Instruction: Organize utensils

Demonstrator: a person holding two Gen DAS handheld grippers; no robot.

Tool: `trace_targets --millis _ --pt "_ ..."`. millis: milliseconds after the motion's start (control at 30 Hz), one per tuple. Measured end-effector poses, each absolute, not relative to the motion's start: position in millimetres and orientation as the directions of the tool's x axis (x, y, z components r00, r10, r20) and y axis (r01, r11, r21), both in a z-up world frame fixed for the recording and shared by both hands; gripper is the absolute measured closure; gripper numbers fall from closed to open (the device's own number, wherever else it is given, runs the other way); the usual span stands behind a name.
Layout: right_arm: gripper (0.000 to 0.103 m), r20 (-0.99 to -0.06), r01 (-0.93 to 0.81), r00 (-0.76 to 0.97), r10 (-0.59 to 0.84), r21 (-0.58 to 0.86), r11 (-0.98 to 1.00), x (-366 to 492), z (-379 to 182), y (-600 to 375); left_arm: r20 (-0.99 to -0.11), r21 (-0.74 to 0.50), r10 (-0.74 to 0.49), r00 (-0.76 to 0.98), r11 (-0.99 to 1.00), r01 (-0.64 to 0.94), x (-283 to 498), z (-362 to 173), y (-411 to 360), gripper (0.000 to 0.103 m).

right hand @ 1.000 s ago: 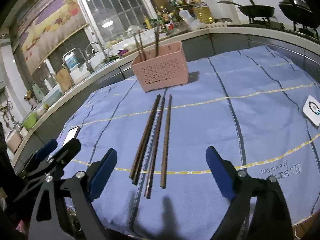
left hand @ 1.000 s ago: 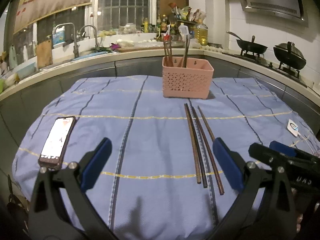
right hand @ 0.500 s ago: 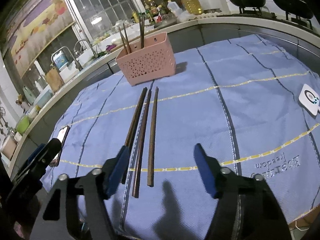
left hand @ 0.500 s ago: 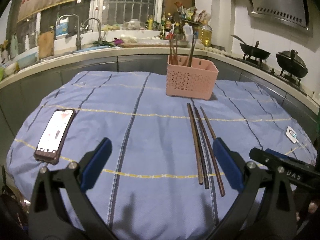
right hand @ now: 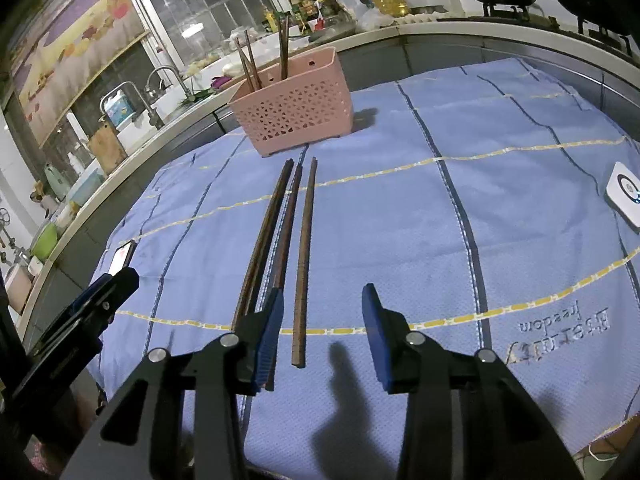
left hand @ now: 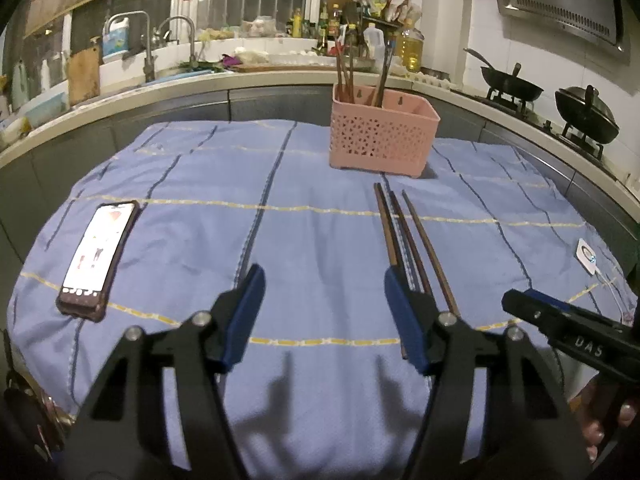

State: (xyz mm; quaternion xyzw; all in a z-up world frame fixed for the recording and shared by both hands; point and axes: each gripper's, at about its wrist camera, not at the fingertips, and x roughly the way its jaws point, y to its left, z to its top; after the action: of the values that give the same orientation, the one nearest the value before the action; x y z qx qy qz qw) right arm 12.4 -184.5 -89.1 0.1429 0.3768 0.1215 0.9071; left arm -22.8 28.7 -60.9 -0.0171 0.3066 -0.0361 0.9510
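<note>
The left gripper [left hand: 324, 300] hovers over the near part of the blue cloth [left hand: 304, 240] with its jaws apart and nothing between them; they have just been closing. Its right-hand pad stands in front of the near ends of the chopsticks [left hand: 404, 236], and whether it touches them cannot be told. The right gripper [right hand: 322, 312] hangs just beside it, also with its jaws apart, and they too have just been closing. One loose chopstick [right hand: 304, 256] lies on the cloth in the gap between the pads, closer to the left one, and no pad presses on it. The other chopsticks [right hand: 268, 248] run under and past that left pad.

All the loose chopsticks lie side by side on the cloth, pointing away toward the pink basket [left hand: 382, 140]. To the left, near the cloth's edge, a phone [left hand: 98, 254] lies face up with its screen lit. At the right edge sits a small white device [right hand: 626, 198].

The basket stands upright at the far side of the cloth, just beyond the chopsticks' far ends, with several more chopsticks [left hand: 348, 80] standing in it. Behind it runs the kitchen counter, with a sink tap [left hand: 180, 40] on the left and two black pans [left hand: 548, 96] on the stove at the right.
</note>
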Motion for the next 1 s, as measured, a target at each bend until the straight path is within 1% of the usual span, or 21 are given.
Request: trace_targets --millis 100,167,233,300,367,433,600,733,1000 --pt "0.062 -0.653 -0.104 0.687 0.32 0.347 0.932 16 -89 -187 -0.615 -0.061 -0.102 0.782 0.995 0.082 -10 -63 30 0.044" --pt "0.062 -0.657 -0.104 0.688 0.309 0.331 0.938 19 -88 -186 -0.657 -0.073 -0.134 0.742 0.991 0.114 2 -67 28 0.052" --pt "0.062 -0.668 -0.115 0.681 0.3 0.308 0.945 23 -90 -182 -0.692 -0.095 -0.174 0.701 0.984 0.15 11 -73 25 0.054" --pt "0.062 -0.687 -0.129 0.66 0.303 0.295 0.947 26 -95 -177 -0.733 -0.126 -0.218 0.644 0.974 0.187 22 -84 20 0.059" --pt "0.062 -0.706 -0.139 0.637 0.309 0.289 0.947 29 -101 -173 -0.761 -0.151 -0.244 0.601 0.968 0.202 29 -93 15 0.066" --pt "0.062 -0.709 -0.142 0.635 0.307 0.284 0.948 29 -101 -172 -0.776 -0.176 -0.265 0.573 0.962 0.208 34 -100 11 0.067" --pt "0.062 -0.724 -0.15 0.616 0.311 0.28 0.948 32 -105 -170 -0.785 -0.176 -0.27 0.557 0.96 0.218 41 -107 2 0.067" --pt "0.062 -0.729 -0.159 0.608 0.314 0.276 0.948 33 -107 -169 -0.798 -0.143 -0.244 0.551 0.965 0.22 46 -113 -5 0.067" --pt "0.062 -0.736 -0.171 0.597 0.32 0.273 0.947 35 -110 -167 -0.796 -0.09 -0.2 0.571 0.973 0.214 48 -114 -11 0.067"
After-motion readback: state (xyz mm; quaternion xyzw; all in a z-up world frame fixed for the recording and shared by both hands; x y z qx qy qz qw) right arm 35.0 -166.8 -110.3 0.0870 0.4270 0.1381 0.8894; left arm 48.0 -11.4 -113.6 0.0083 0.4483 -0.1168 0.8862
